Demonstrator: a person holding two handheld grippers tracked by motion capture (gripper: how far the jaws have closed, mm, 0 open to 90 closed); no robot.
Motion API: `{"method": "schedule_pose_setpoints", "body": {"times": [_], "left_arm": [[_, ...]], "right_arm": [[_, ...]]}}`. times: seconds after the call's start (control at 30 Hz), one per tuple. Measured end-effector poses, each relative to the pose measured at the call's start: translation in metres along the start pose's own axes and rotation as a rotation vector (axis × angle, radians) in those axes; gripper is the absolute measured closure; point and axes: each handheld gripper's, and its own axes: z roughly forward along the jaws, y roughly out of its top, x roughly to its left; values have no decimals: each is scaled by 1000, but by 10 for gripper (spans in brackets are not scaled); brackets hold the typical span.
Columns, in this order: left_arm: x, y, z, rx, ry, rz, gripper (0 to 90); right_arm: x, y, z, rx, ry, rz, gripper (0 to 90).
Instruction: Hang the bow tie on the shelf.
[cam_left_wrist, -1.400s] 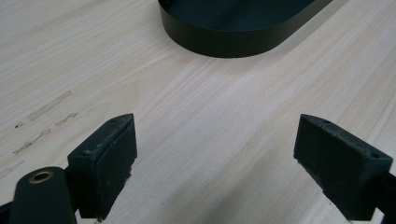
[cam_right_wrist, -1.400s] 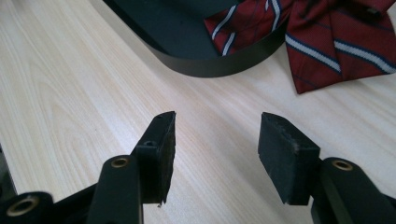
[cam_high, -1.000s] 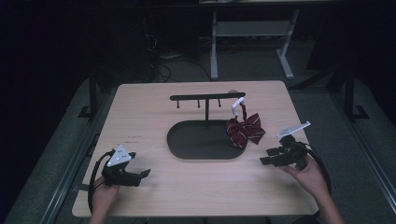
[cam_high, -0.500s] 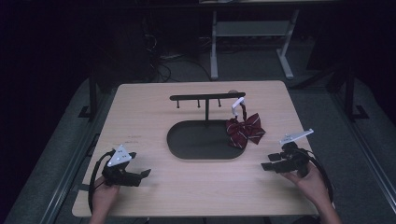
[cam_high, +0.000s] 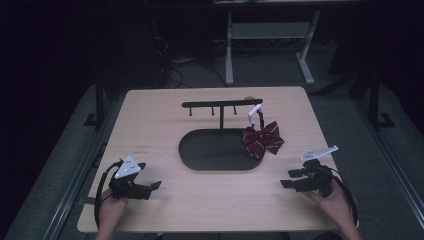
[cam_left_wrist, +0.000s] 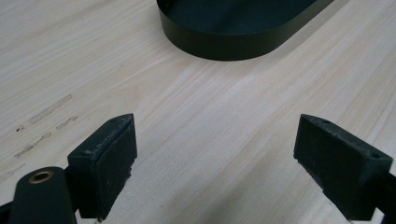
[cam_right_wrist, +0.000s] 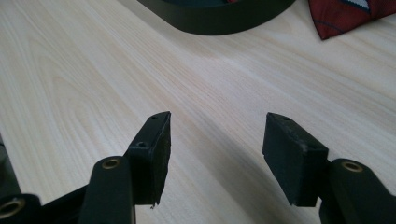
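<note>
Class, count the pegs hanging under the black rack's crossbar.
3: one near the crossbar's left end, one left of the post, one right of it. The white hanger may hide more.

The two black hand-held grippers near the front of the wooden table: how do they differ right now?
The left gripper has its jaws spread wider than the right gripper. The left gripper's grey plate lies low over its body, while the right gripper's plate sticks up and outward. The right gripper is nearer the dark red striped bow. Both are open, empty, and aimed inward towards the black oval tray.
</note>
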Motion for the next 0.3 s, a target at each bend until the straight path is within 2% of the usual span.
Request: {"method": "schedule_pose_setpoints", "body": {"times": [0.07, 0.17, 0.3], "left_arm": [[0, 0, 0, 0, -1, 0, 132], [0, 0, -1, -2, 0, -1, 132], [0, 1, -1, -5, 1, -1, 132]], "right_arm": [[1, -2, -1, -13, 5, 10, 410], [2, -4, -1, -16, -8, -1, 400], [2, -6, 2, -18, 5, 7, 384]]}}
